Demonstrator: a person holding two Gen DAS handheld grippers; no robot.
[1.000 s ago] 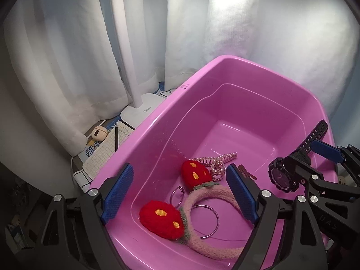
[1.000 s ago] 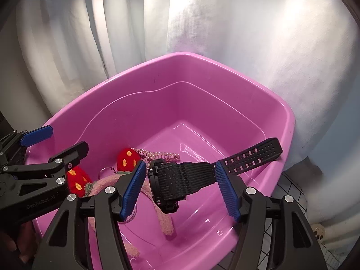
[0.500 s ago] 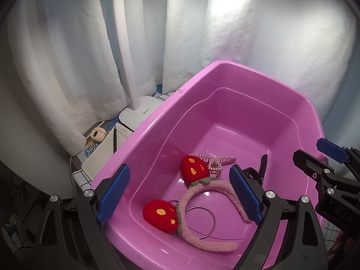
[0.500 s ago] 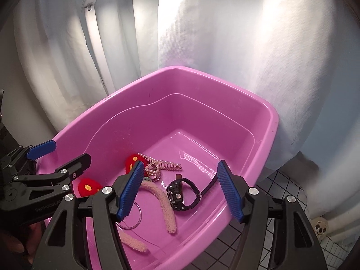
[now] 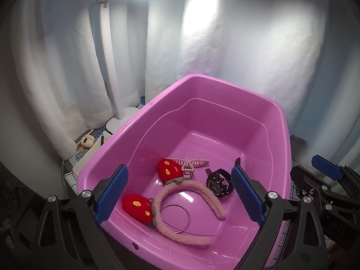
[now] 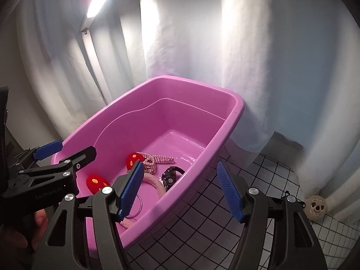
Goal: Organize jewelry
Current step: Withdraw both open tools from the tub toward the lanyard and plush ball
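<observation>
Watch (image 5: 218,182) in pink tub (image 5: 279,121), below empty, opening left hand-held gripper (image 5: 178,195).

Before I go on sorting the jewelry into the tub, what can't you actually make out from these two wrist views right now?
- Watch strap: left wrist view, partly behind a gripper finger; right wrist view, cut by the tub wall.
- Metal ring: partly under the headband.
- Pearl piece: too small and tangled to tell what it is.
- Tub's near corner: both views, behind the grippers.
- Desk items left of the tub: left wrist view, too small.
</observation>
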